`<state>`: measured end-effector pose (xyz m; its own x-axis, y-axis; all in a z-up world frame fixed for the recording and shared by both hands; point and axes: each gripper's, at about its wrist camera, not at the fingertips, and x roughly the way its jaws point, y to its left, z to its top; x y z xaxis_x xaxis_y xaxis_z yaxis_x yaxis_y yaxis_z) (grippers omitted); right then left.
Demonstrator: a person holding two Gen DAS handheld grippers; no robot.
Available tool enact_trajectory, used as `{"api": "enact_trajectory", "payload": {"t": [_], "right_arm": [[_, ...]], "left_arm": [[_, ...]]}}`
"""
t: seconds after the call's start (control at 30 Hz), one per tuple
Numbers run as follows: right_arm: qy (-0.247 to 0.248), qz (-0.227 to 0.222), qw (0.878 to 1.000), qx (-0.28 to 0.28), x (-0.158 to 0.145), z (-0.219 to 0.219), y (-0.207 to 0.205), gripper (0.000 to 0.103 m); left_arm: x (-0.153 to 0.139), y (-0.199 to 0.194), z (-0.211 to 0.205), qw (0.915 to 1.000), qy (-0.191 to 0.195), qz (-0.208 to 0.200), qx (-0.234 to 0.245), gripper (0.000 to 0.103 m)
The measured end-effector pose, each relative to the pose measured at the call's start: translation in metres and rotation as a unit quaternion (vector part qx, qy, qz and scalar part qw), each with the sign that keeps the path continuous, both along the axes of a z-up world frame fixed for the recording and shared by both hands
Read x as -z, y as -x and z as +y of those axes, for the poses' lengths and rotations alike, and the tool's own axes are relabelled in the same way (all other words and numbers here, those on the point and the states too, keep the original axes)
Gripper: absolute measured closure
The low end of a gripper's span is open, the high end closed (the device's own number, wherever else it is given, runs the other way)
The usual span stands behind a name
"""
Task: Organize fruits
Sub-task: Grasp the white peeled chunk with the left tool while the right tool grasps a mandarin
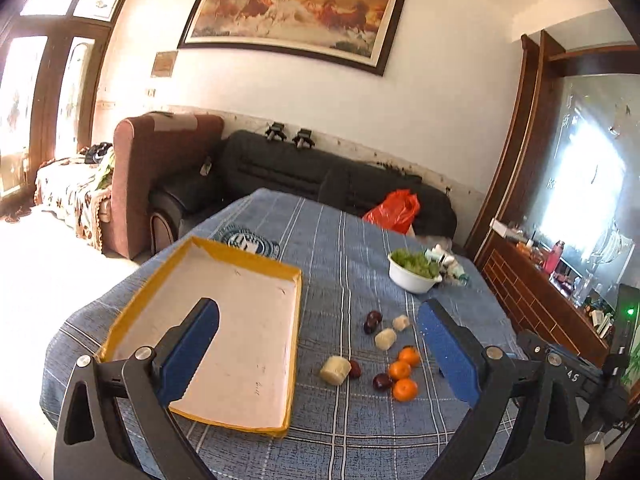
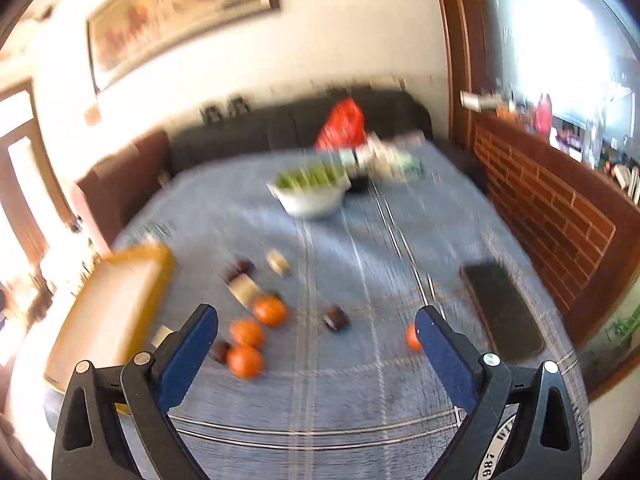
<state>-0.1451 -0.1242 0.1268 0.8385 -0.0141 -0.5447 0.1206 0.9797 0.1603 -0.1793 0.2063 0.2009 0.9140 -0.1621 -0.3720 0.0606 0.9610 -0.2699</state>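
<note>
A table under a blue plaid cloth (image 1: pixel 320 240). At the left lies a shallow yellow tray (image 1: pixel 208 416) with a bare white floor. The left gripper (image 1: pixel 320 344) hangs above the table, jaws spread wide, holding nothing. Right of the tray sit loose fruits: 3 oranges (image 1: pixel 400 370), dark plums (image 1: pixel 372 322) and pale peeled chunks (image 1: pixel 335 369). Farther back stands a white bowl (image 1: pixel 412 280) of green grapes. In the blurred right wrist view, the right gripper (image 2: pixel 318 340) is also wide and empty, with 1 orange (image 2: pixel 412 338) beside its right finger.
</note>
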Motion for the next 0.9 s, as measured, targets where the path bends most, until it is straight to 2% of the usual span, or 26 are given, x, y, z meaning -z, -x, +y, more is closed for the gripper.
{"api": "enact_trajectory", "payload": {"t": [0.13, 0.27, 0.37, 0.43, 0.53, 0.63, 0.73, 0.77, 0.8, 0.87, 0.9], "right_arm": [[0.002, -0.078, 0.997, -0.025, -0.061, 0.016, 0.025, 0.002], [0.002, -0.154, 0.986, -0.066, -0.141, 0.029, 0.045, 0.002], [0.001, -0.199, 0.977, -0.082, -0.179, 0.032, 0.058, 0.000], [0.004, -0.197, 0.976, -0.094, -0.183, 0.037, 0.057, 0.000], [-0.002, -0.151, 0.982, -0.114, -0.148, 0.041, 0.039, 0.000], [-0.018, -0.046, 0.988, -0.146, -0.070, 0.043, -0.006, 0.000], [-0.027, 0.028, 0.987, -0.155, 0.003, 0.041, -0.037, 0.010], [-0.031, 0.049, 0.986, -0.157, 0.022, 0.040, -0.046, 0.018], [-0.040, 0.071, 0.984, -0.160, 0.039, 0.037, -0.054, 0.026], [-0.071, 0.112, 0.977, -0.168, 0.071, 0.031, -0.069, 0.032], [-0.079, 0.124, 0.974, -0.172, 0.081, 0.029, -0.074, 0.032]], "left_arm": [[-0.042, 0.031, 0.012, 0.9985, -0.016, -0.052, -0.004, 0.003], [-0.093, 0.050, 0.013, 0.9931, -0.049, -0.106, -0.013, 0.003], [-0.105, 0.050, 0.007, 0.9902, -0.080, -0.112, -0.020, 0.000], [-0.090, 0.036, -0.006, 0.9917, -0.095, -0.086, -0.007, 0.000], [-0.042, -0.004, -0.027, 0.9943, -0.100, -0.011, 0.035, 0.000], [0.000, -0.029, -0.037, 0.9925, -0.096, 0.046, 0.059, 0.000], [0.035, -0.054, -0.043, 0.9891, -0.084, 0.091, 0.079, 0.002], [0.044, -0.062, -0.043, 0.9878, -0.076, 0.104, 0.088, 0.010], [0.055, -0.071, -0.045, 0.9858, -0.067, 0.121, 0.096, 0.025], [0.072, -0.087, -0.045, 0.9809, -0.046, 0.154, 0.110, 0.038], [0.080, -0.096, -0.047, 0.9782, -0.039, 0.168, 0.116, 0.038]]}}
